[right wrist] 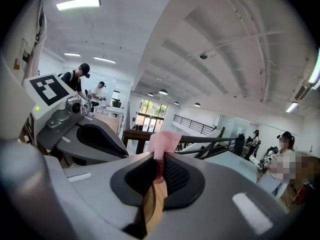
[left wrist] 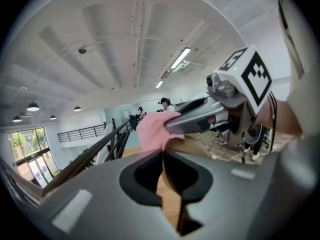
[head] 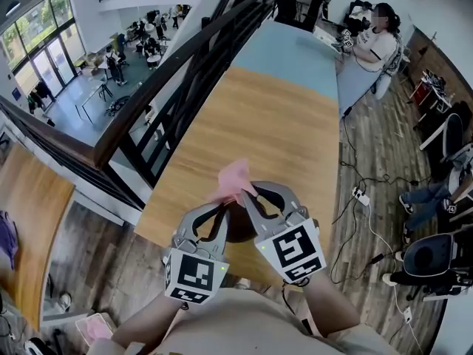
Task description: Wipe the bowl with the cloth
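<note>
Holding bowl (head: pixel 238 228) over near edge of table (head: pixel 281 124) w/ left tongs (head: pixel 222 211), shut tight on what looks like its rim. Pinching pink cloth (head: pixel 235 177) in right tongs (head: pixel 247 197), bunched just above bowl, so prob. right at start of wipe, contact not clear. Next: push cloth down inside & sweep round, keeping left grip firm vs. tipping.

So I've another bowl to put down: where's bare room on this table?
The wooden tabletop is bare from just beyond the pink cloth to the pale blue section, which looks bare too, and from the railing side to the right edge. It's crowded only at the near edge, where the left tool, right tool, cloth and bowl bunch.
</note>
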A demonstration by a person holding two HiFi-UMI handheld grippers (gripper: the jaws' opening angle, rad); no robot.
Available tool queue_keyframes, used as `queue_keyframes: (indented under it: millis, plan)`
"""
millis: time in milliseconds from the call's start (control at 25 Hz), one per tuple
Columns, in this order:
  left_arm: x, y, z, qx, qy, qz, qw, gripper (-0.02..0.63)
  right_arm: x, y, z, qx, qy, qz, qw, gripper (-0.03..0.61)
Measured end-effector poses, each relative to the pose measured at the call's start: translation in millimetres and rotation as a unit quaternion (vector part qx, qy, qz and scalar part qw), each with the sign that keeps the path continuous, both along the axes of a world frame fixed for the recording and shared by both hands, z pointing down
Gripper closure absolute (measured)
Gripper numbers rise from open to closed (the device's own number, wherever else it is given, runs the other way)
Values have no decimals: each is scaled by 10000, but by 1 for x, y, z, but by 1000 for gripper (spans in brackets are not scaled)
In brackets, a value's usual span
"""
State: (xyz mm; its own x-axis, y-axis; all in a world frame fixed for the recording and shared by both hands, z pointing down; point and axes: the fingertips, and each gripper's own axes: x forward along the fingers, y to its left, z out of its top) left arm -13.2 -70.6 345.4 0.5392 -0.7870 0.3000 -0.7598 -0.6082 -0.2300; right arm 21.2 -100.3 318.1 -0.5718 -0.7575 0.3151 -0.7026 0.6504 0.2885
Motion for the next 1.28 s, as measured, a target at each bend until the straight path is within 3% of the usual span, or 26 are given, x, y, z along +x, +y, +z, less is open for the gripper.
queue_keyframes:
  millis: [200, 480, 800, 1080, 1280]
  plan:
    - [-13, -8, 4, -160, 327, -127, 9993, 601, 16, -5, 15, -118, 68, 231, 9996, 555]
    - [-30, -17, 11, -427, 733, -374, 9957, 601, 26, 0, 45, -113, 930, 341, 9950, 555]
    - [-55, -33, 4, -386, 997, -799, 9911, 601, 17, 10, 67, -483, 1024, 106, 9935, 555]
    - [-69, -43, 6, -480, 1587, -1123, 9797, 591, -4, 18, 90, -641, 993, -109, 9929, 555]
    - [-68, -48, 4, -297, 1461, -1172, 9818, 581, -13, 21, 105, -824, 1098, -172, 9904, 554]
